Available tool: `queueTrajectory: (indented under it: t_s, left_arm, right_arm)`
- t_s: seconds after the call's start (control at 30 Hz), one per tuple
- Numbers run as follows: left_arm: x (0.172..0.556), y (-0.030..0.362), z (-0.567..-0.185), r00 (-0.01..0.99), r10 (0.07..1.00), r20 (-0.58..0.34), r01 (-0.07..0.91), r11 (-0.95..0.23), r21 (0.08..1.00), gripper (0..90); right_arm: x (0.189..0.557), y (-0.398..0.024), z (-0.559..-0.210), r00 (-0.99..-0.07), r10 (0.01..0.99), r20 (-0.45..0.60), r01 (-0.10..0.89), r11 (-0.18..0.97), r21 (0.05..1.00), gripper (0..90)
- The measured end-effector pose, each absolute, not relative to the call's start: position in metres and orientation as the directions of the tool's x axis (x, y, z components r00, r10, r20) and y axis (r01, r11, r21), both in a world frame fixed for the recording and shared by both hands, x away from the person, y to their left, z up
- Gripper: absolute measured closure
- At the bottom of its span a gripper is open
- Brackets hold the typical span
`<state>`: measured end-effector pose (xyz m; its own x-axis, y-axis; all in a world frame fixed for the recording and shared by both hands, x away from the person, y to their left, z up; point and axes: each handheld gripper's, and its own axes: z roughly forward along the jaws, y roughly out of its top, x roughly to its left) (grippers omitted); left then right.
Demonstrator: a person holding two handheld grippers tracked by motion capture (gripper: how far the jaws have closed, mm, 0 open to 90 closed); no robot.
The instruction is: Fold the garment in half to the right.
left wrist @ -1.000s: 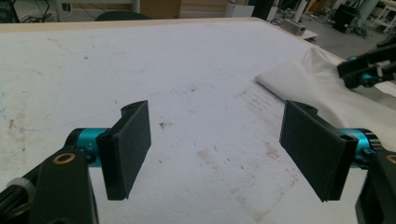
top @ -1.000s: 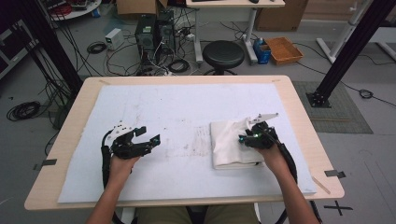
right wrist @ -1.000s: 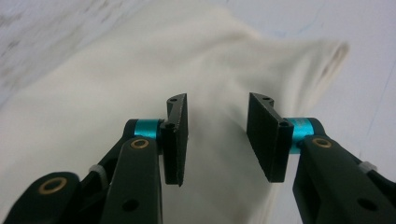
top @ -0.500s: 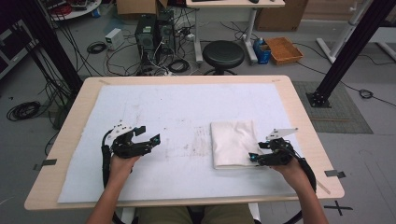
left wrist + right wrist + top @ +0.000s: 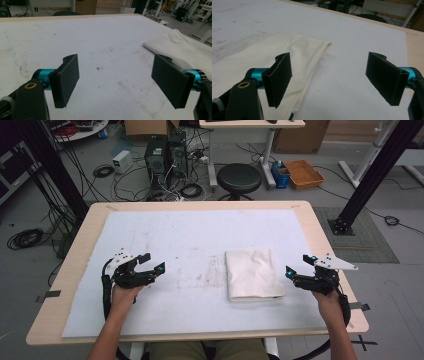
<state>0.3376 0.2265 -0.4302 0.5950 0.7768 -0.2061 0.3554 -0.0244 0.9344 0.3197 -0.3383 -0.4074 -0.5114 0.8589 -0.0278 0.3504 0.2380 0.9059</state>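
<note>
Cloth (image 5: 253, 274) lies folded flat on the white mat (image 5: 190, 235), right of centre, a neat cream rectangle with its long side running away from the person. No print, label or writing readable on it; the mat carries only grey smudges and scuff marks near the middle, nothing legible

Right gripper (image 5: 299, 266) sits just right of the cloth, near the mat's right edge, jaws pointing left toward it. Jaws have just been opening and now stand wide, nothing between them. In the right gripper view (image 5: 334, 80) the cloth (image 5: 274, 60) runs under and behind the left-hand jaw, its folded corner ending short of the gap; bare mat shows between the pads, so no contact that I can see

Left gripper (image 5: 153, 262) is well apart from the cloth, over the left part of the mat, jaws also spread wide and empty. In the left gripper view (image 5: 115, 82) only stained mat lies between the pads, and the cloth (image 5: 182, 47) shows at the far right, past the right-hand jaw

Table (image 5: 320, 235) edge is bare light wood around the mat. Beyond it on the floor: a black stool (image 5: 240, 177), an orange tray (image 5: 304, 173), a PC tower (image 5: 156, 155) with cables. No brand readable on any of them at this size
</note>
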Motion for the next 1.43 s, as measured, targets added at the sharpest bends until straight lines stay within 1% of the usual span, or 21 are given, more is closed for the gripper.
queueTrajectory:
  t_s: [0.2, 0.43, 0.7, 1.43]
  left_arm:
    - [0.336, 0.225, -0.431, 0.606, 0.772, -0.192, 0.346, -0.039, 0.937, 22.4]
    - [0.334, 0.225, -0.43, 0.617, 0.765, -0.184, 0.327, -0.037, 0.944, 22.4]
    - [0.332, 0.226, -0.431, 0.617, 0.765, -0.185, 0.331, -0.039, 0.943, 22.4]
    - [0.331, 0.231, -0.435, 0.604, 0.773, -0.194, 0.346, -0.036, 0.937, 22.4]
  right_arm:
    - [0.318, -0.349, -0.406, -0.482, 0.876, -0.02, 0.364, 0.221, 0.905, 19.9]
    - [0.317, -0.354, -0.406, -0.477, 0.879, -0.017, 0.373, 0.22, 0.901, 19.8]
    - [0.316, -0.358, -0.405, -0.464, 0.886, -0.011, 0.373, 0.206, 0.905, 19.8]
    - [0.323, -0.353, -0.411, -0.482, 0.876, 0.002, 0.394, 0.214, 0.894, 19.8]
